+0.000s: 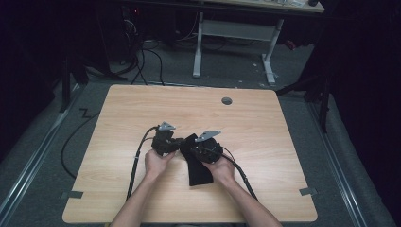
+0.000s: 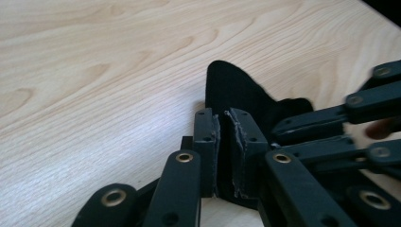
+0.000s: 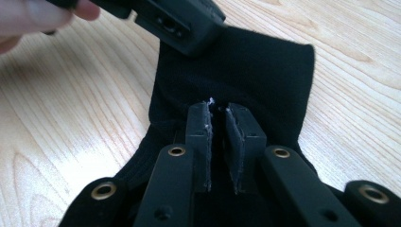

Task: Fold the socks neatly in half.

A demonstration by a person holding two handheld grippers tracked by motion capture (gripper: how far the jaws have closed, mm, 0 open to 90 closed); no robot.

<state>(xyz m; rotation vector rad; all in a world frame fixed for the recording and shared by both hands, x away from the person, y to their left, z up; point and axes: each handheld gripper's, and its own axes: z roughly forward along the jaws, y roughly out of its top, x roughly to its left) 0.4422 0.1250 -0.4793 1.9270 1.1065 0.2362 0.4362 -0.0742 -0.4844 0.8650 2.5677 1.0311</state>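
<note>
A black sock (image 1: 197, 169) lies on the wooden table (image 1: 142, 109) near its front middle. My left gripper (image 1: 178, 144) pinches the sock's upper left part; in the left gripper view its jaws (image 2: 226, 116) are shut with black cloth (image 2: 236, 87) between the pads. Just to its right, my right gripper (image 1: 195, 150) holds the same sock. The right gripper view shows those jaws (image 3: 218, 107) shut on a fold of the sock (image 3: 269, 66), with the left gripper (image 3: 184, 21) just beyond. The two grippers nearly touch.
A round grommet hole (image 1: 227, 100) sits near the table's far edge. Cables (image 1: 137, 161) trail from both grippers toward the front edge. Beyond the table stand a white-legged desk (image 1: 198, 42) and floor cables. Bare wood surrounds the sock on all sides.
</note>
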